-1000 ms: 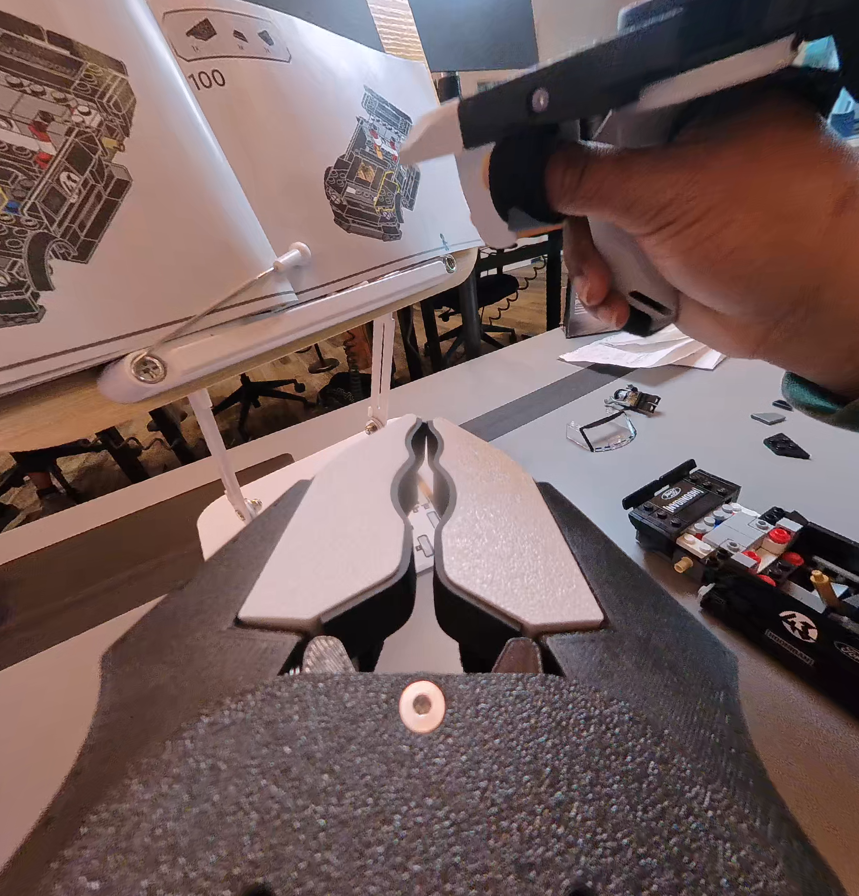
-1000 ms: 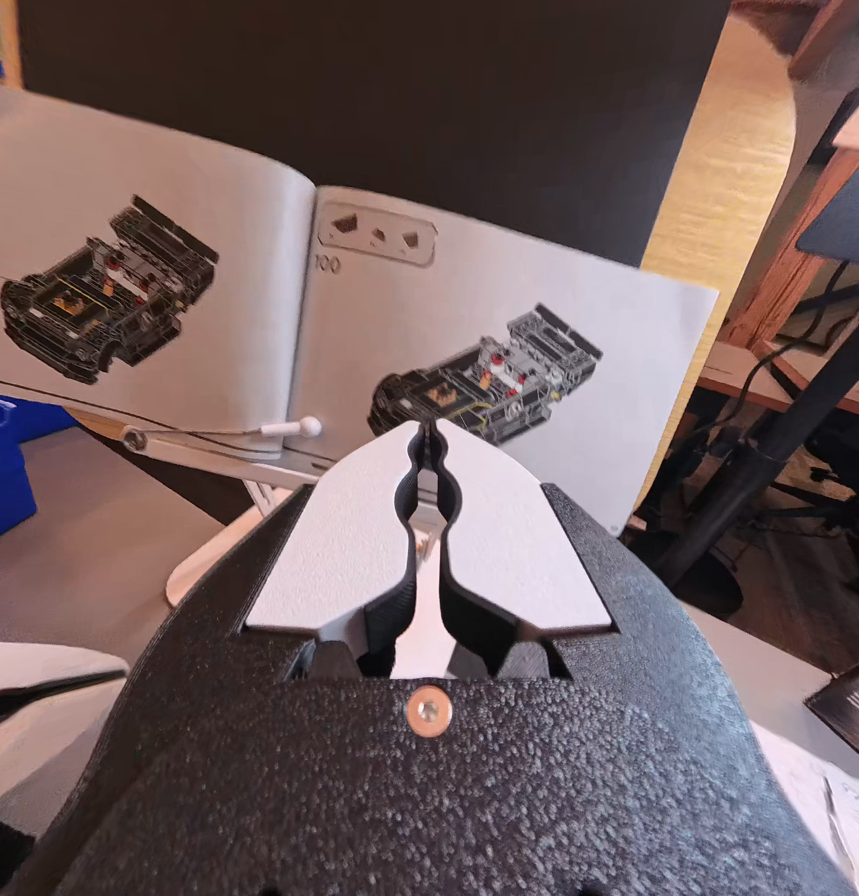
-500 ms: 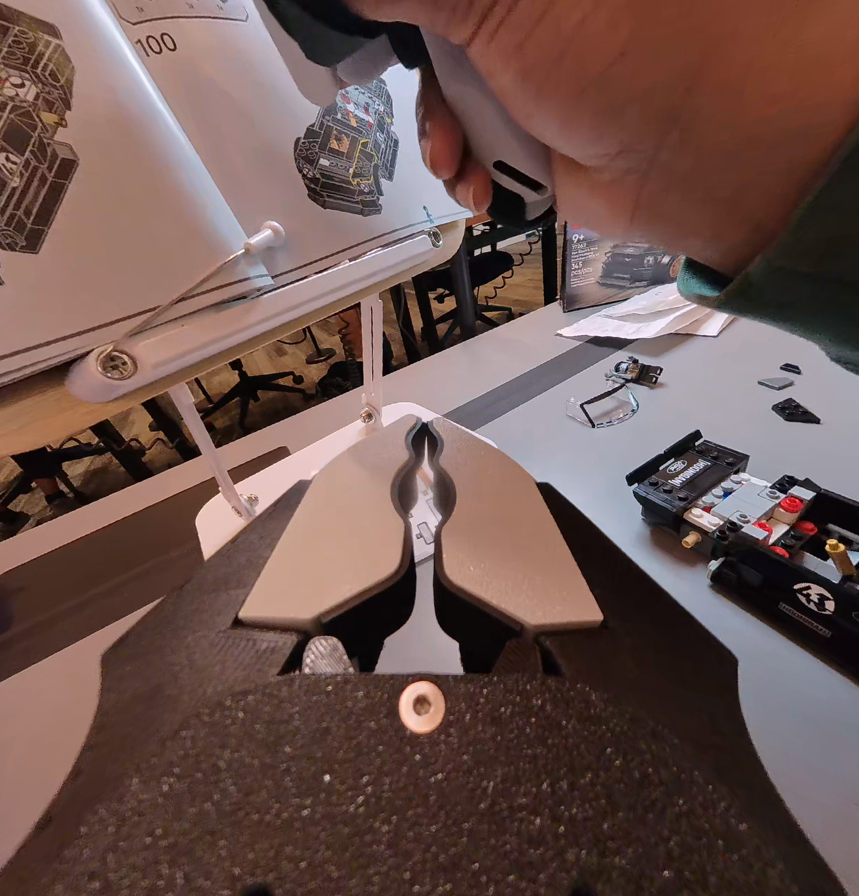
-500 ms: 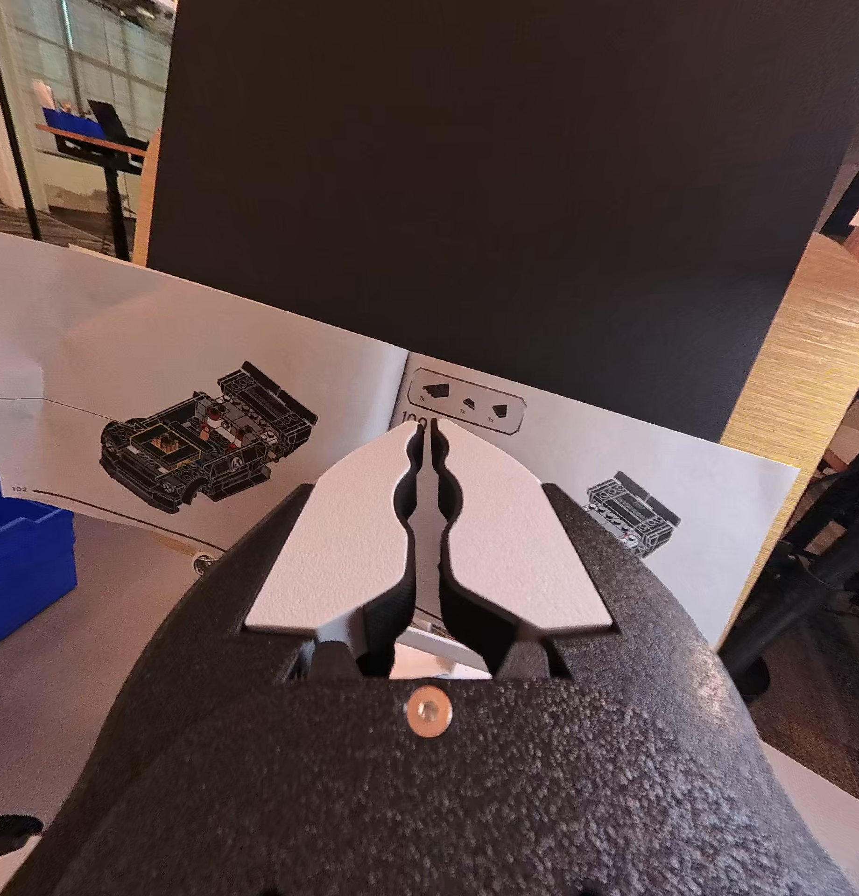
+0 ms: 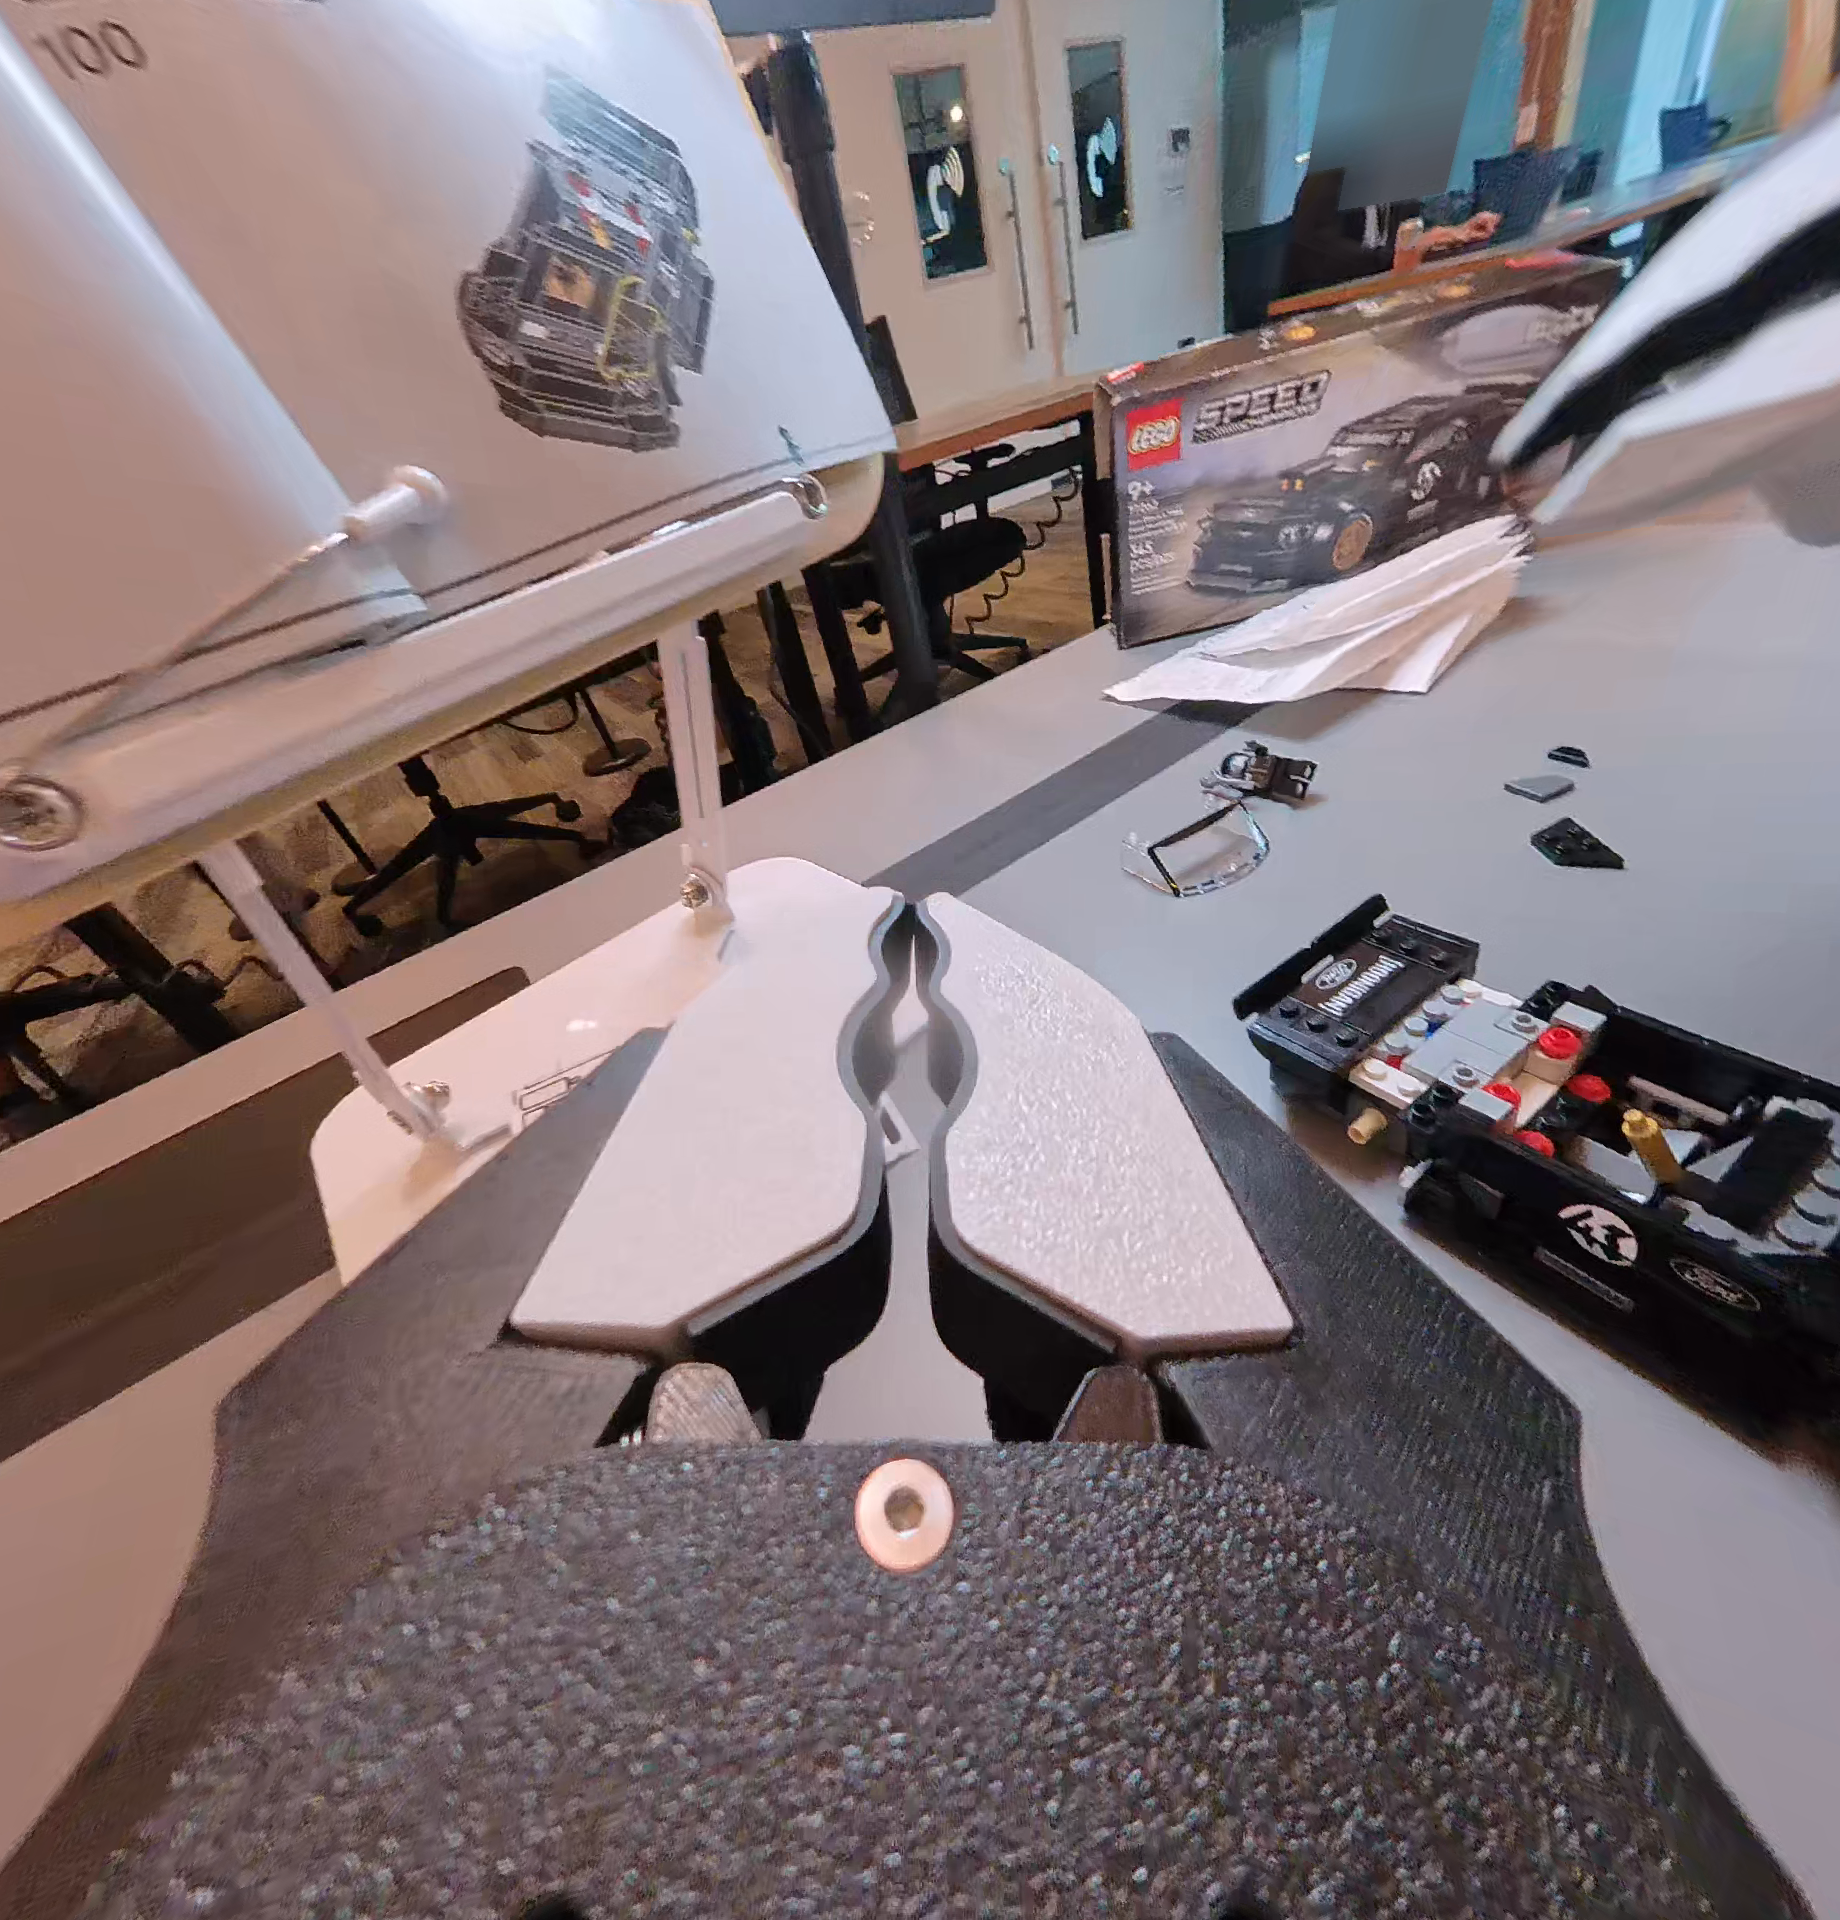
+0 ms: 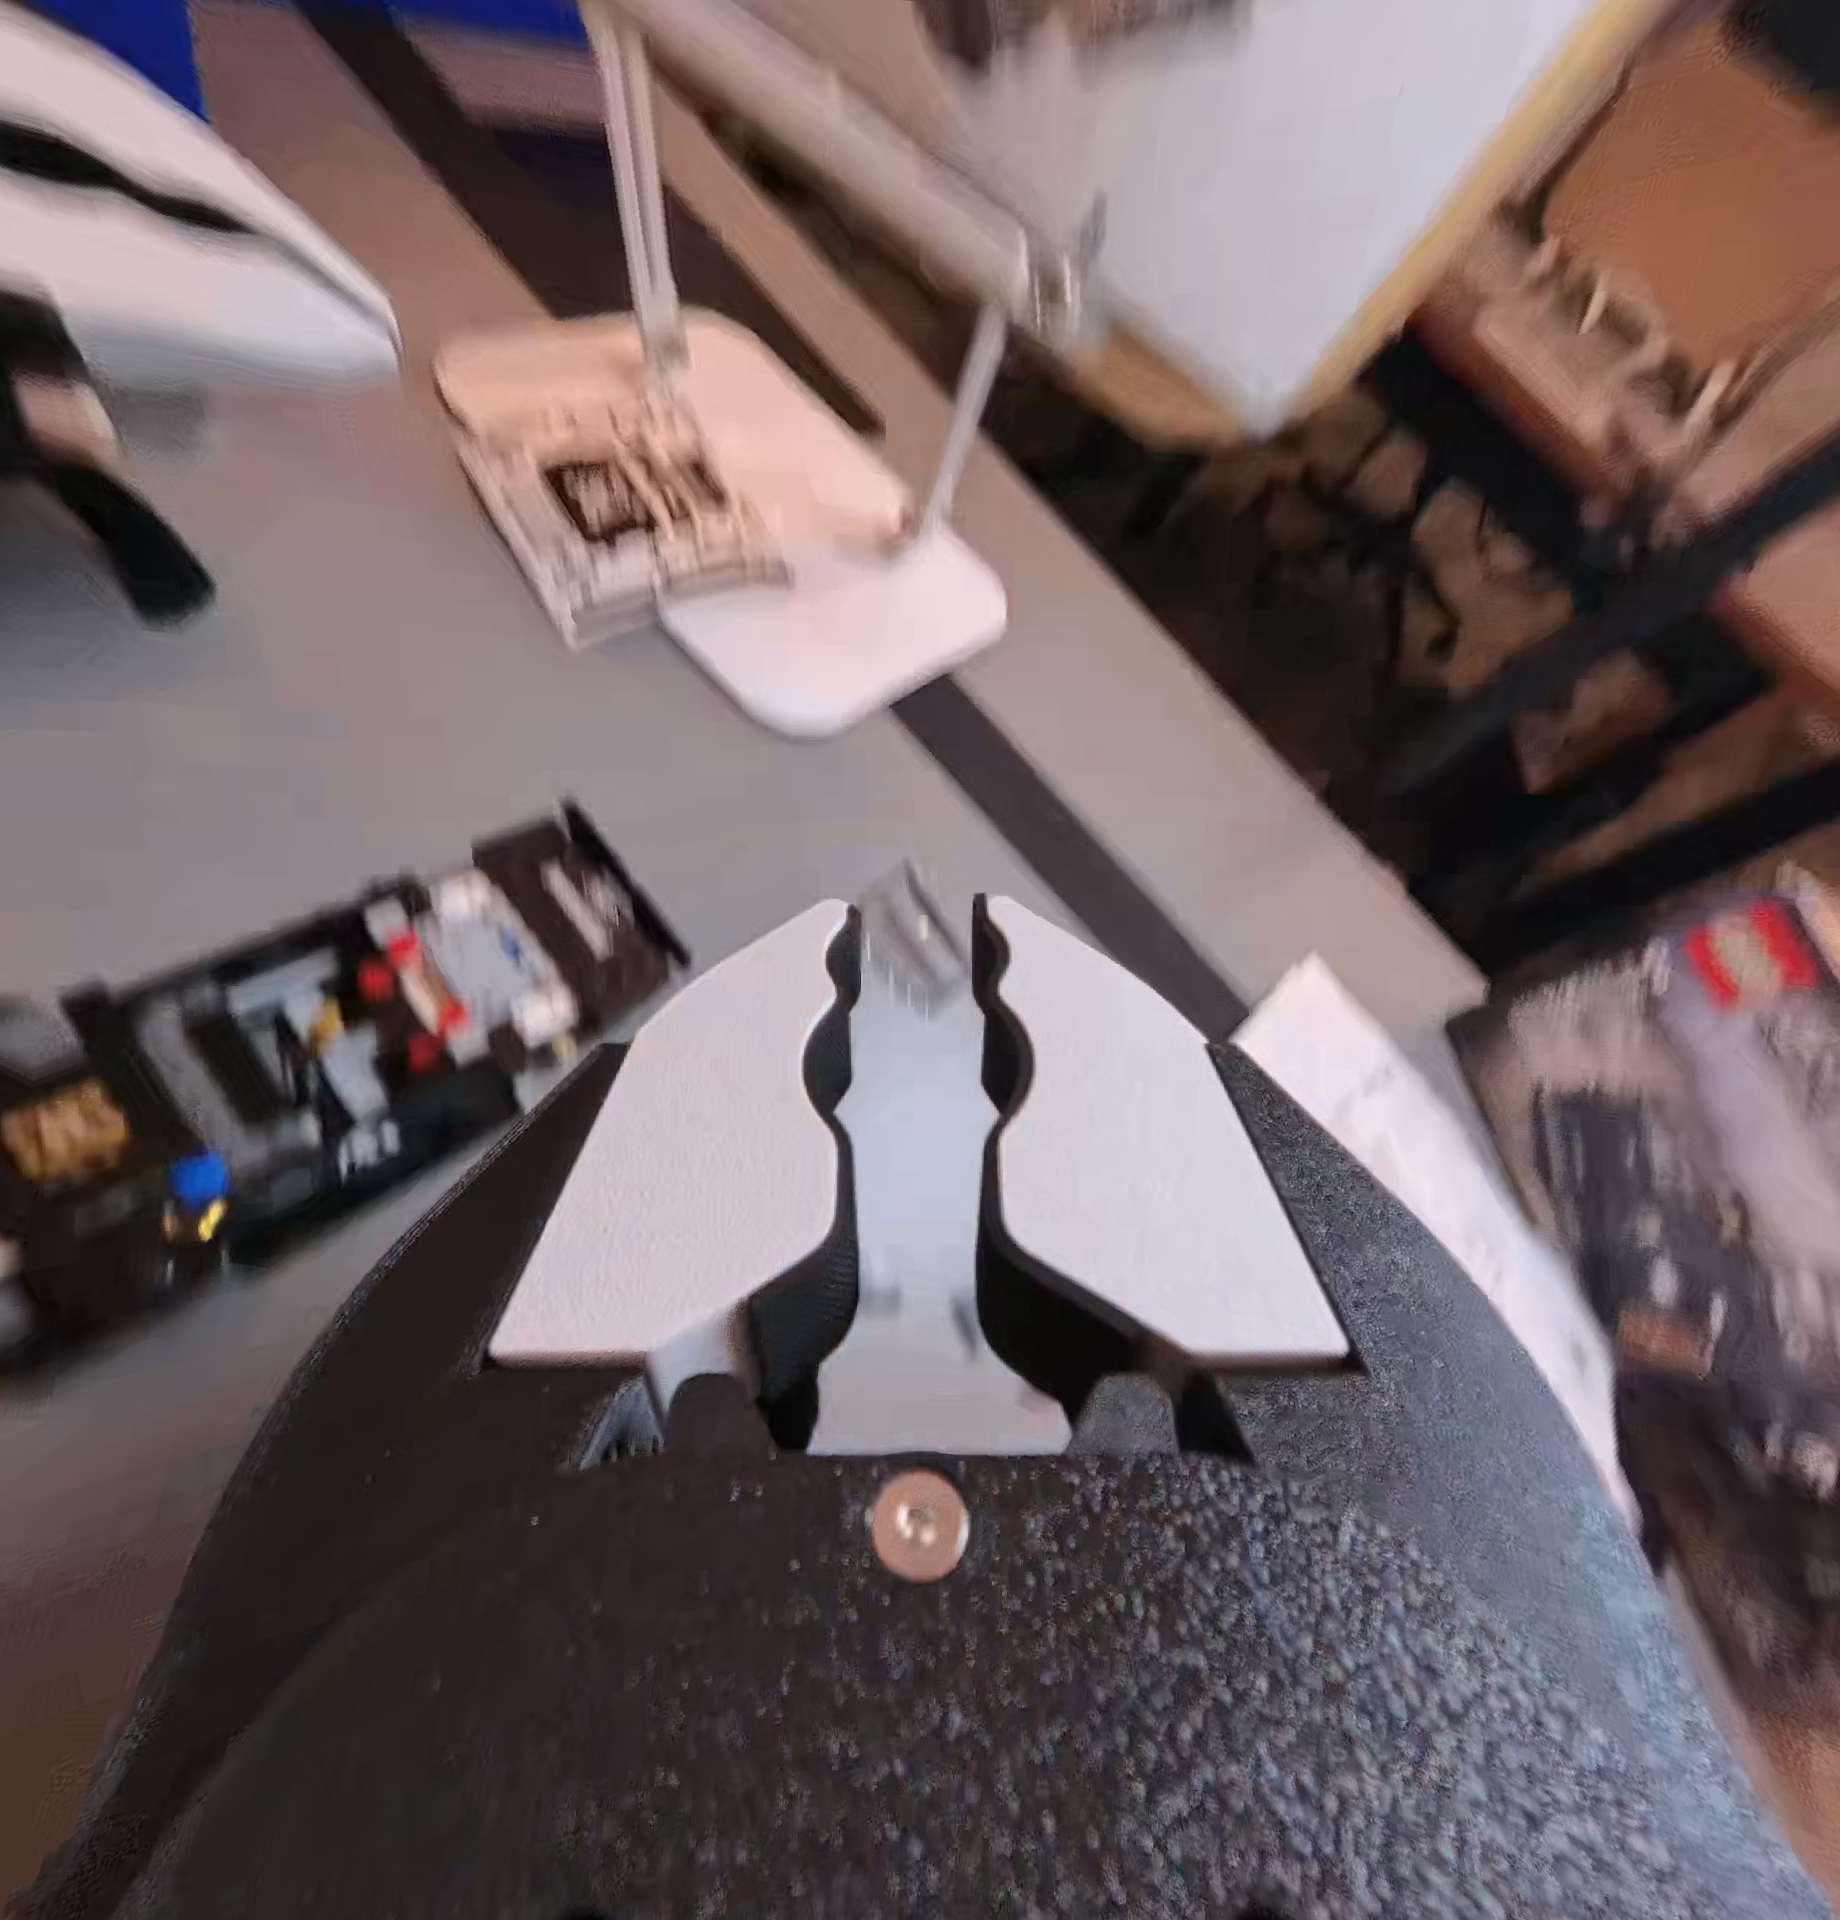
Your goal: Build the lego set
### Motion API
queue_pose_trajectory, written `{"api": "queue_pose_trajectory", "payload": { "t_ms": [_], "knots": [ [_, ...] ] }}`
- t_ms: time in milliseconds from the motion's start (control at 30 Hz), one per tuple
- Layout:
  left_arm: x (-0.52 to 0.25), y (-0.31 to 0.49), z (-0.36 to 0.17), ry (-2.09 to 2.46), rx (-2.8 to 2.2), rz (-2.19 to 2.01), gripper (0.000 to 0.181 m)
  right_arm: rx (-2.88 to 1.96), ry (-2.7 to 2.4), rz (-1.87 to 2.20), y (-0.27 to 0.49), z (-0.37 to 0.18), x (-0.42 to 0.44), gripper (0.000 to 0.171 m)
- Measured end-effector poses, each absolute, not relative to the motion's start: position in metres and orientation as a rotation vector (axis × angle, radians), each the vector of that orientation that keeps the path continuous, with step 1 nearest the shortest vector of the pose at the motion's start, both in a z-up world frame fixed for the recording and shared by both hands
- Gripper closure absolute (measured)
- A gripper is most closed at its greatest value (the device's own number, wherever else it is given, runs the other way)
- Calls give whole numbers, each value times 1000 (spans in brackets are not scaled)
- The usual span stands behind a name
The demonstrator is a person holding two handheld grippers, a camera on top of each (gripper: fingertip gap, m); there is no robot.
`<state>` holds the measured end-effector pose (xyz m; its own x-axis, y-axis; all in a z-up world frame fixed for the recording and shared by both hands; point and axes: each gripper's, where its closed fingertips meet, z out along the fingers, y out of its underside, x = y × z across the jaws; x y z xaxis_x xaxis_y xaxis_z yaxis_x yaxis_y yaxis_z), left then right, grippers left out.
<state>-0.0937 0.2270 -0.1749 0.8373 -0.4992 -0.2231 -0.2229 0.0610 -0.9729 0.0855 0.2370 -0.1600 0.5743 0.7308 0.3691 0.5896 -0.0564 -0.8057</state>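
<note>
The part-built black Lego car (image 5: 1570, 1122) lies on the grey table (image 5: 1674, 675), to the right of my left gripper (image 5: 911, 914), which is shut and empty above the white stand base (image 5: 583, 1039). Loose pieces lie beyond the car: a clear windscreen (image 5: 1196, 862), a black wedge plate (image 5: 1576, 842), a grey tile (image 5: 1539, 788) and a small black-and-chrome part (image 5: 1264, 769). My right gripper (image 6: 911, 914) is slightly open and empty above the table, the car (image 6: 324, 1049) to its left. That view is motion-blurred. The right gripper also shows at the left wrist view's upper right (image 5: 1524, 483).
The open instruction booklet (image 5: 376, 312) sits on a white stand at the left. The set's box (image 5: 1342, 488) and crumpled paper bags (image 5: 1342, 634) are at the table's far edge. Office chairs and desks stand beyond. The left gripper (image 6: 365, 332) shows top left in the right wrist view. Left tips to right tips: about 20 cm. The grey tile (image 5: 1539, 788) is about 15 cm from my right fingertips and 30 cm from my left.
The right gripper has swung down from the booklet toward the table and opened slightly. The hand holding it has left the left wrist view. The left gripper has stayed shut, shifting slightly.
</note>
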Motion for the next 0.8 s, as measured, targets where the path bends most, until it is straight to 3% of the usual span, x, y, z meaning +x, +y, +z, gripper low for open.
{"api": "queue_pose_trajectory", "payload": {
  "t_ms": [233, 467, 600, 800],
  "knots": [
    [-79, 217, -186, 663, -1539, -231, 181, -2102, -1079, 325, 210, -256, 147, 139],
    [-77, 211, -190, 686, -1552, -232, 181, -2190, -1130, 333, 230, -281, 141, 126],
    [-75, 212, -195, 710, -1567, -243, 181, -2237, -1174, 349, 230, -282, 140, 144],
    [-72, 212, -197, 724, -1573, -265, 181, -2282, -1098, 319, 214, -282, 140, 145]
  ]
}}
